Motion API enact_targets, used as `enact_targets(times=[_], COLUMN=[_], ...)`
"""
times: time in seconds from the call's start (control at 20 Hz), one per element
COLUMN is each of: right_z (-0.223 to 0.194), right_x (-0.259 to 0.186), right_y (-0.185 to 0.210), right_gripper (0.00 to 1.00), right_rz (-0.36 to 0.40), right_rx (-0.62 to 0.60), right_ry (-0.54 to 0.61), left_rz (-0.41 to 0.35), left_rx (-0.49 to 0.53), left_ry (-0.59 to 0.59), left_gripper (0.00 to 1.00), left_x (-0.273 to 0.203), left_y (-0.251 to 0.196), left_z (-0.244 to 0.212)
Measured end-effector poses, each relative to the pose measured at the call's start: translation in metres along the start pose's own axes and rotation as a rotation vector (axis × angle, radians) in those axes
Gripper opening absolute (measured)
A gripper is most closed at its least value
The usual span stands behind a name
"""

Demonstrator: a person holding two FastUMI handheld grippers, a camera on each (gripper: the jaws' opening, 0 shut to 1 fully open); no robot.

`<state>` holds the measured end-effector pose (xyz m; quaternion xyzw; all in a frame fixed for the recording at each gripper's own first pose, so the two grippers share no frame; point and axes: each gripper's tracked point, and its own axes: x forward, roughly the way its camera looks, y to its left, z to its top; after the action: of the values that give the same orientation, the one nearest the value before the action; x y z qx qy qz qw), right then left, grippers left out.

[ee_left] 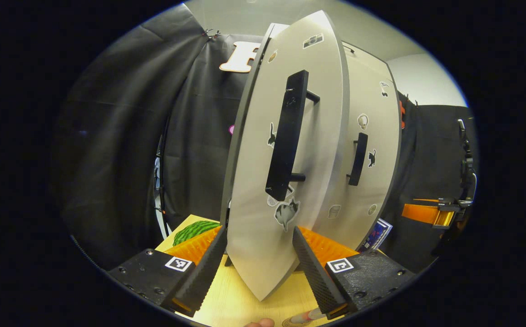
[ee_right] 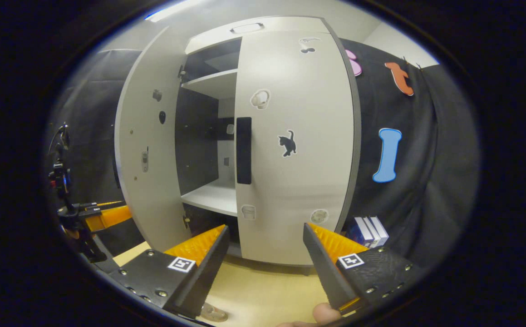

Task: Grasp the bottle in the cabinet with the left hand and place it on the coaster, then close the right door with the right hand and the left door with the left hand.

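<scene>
The left gripper (ee_left: 259,268) stands with its jaws wide, holding nothing; the left door (ee_left: 290,181) rises edge-on just ahead, its lower edge between the two fingers, whether touching either I cannot tell. Its black handle (ee_left: 287,136) sits above and ahead (a cat sticker just below it). Beyond to the right, the right door (ee_left: 367,159) lies shut against the cabinet.

The right gripper (ee_right: 265,268) is also spread wide and empty, the right door (ee_right: 297,145) straight ahead and apart from its fingers. A bottle (ee_right: 213,312) lies low between them on the table (ee_right: 263,290); the coaster is hard to make out.
</scene>
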<state>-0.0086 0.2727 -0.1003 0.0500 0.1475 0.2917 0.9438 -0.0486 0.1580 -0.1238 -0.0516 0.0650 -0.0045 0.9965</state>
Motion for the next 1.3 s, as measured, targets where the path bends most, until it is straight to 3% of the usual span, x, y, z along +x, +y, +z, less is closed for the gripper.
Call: enact_targets(times=[0.45,0.55,0.6,0.65,0.8,0.85,0.9,1.3], right_z=[-0.002,-0.001,-0.002,-0.002,-0.004,-0.004,-0.005,-0.015], right_x=[0.005,0.005,0.005,0.005,0.005,0.005,0.004,0.005], right_y=[-0.007,-0.009,-0.011,-0.012,-0.019,-0.022,-0.023,-0.037], right_gripper=[0.99,0.99,0.93,0.99,0.99,0.93,0.99,1.0], right_rz=[-0.005,-0.007,-0.009,-0.013,-0.024,-0.027,-0.03,-0.044], right_rx=[0.007,0.004,0.001,-0.002,-0.003,0.001,0.006,0.032], right_ry=[-0.003,-0.003,-0.003,-0.003,-0.005,-0.003,-0.002,0.016], left_rz=[0.006,-0.006,-0.013,-0.023,-0.061,-0.072,-0.079,-0.091], left_rx=[0.012,0.013,0.018,0.023,0.036,0.041,0.049,0.138], left_ry=[0.016,0.019,0.021,0.023,0.025,0.027,0.03,0.066], left_gripper=[0.93,0.93,0.93,0.93,0.93,0.93,0.93,0.93], left_x=[0.01,0.014,0.016,0.019,0.026,0.027,0.028,0.039], left_y=[-0.005,-0.012,-0.016,-0.022,-0.038,-0.044,-0.048,-0.065], left_z=[-0.006,-0.008,-0.009,-0.008,-0.007,-0.008,-0.009,-0.02])
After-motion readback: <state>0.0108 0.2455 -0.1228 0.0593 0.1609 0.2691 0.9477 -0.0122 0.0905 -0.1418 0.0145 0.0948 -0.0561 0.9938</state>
